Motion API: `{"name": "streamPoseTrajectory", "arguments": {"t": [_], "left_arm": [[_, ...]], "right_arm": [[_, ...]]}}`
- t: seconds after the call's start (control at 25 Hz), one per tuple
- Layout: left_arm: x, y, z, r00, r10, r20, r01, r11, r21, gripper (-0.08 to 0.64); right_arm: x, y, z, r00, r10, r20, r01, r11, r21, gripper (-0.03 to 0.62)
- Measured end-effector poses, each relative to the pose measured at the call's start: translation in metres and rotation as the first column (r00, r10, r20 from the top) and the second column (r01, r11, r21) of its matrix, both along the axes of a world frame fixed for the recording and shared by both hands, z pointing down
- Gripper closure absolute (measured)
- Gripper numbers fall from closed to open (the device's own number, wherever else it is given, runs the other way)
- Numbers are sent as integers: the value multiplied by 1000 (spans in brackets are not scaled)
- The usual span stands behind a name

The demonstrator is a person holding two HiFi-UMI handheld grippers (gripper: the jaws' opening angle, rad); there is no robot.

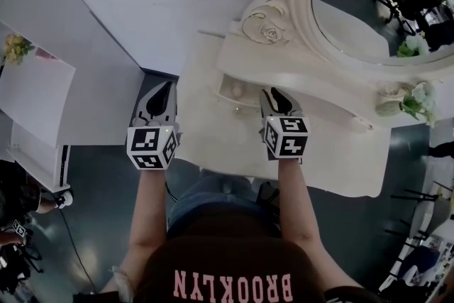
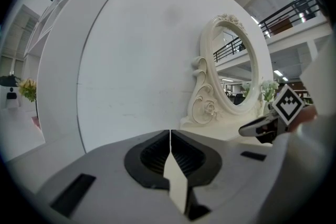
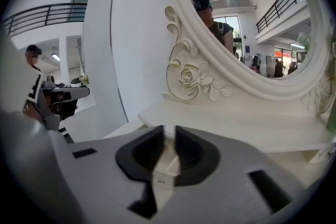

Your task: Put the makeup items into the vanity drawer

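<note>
Off the vanity's (image 1: 213, 142) left edge, the left gripper (image 1: 167, 87) hovers with its jaws pressed together, empty. Just right of the open drawer (image 1: 237, 90), under the mirror (image 1: 355, 18), the right gripper (image 1: 274, 93) shows a narrow gap, nothing clearly pinched. The near shirt (image 1: 234, 273) reads BROOKLYN, upside down.

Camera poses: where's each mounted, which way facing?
Head view: on the person's head, looking steeply down at the vanity table; forearms, left gripper and right gripper show.
Left gripper view: on the left gripper, facing the white wall and mirror; shut jaws show.
Right gripper view: on the right gripper, facing the mirror; parted jaws show.
Shared: each gripper view catches the other gripper.
</note>
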State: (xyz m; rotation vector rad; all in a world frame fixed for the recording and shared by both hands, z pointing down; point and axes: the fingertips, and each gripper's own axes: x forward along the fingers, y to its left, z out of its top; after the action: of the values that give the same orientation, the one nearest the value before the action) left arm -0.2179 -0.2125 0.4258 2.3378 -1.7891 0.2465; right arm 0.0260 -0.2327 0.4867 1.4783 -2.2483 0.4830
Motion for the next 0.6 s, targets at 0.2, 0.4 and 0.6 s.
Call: {"name": "streamPoseTrajectory", "arguments": {"t": [0.2,0.4,0.6], "left_arm": [[10,-2,-3,1000,12,-3,-12,1000,7,552],[26,-6,-5,1000,28,-5,-28,1000,7,552],[48,-11,0,999,54,-9,-54,999,-2,552]], "right_arm": [[16,0,-14,999,29,-25,-28,998,60,594],[32,2,-15,999,50,-19,-49,997,54,594],[57,4,-8,996,88,-14,-87,995,44,594]]}}
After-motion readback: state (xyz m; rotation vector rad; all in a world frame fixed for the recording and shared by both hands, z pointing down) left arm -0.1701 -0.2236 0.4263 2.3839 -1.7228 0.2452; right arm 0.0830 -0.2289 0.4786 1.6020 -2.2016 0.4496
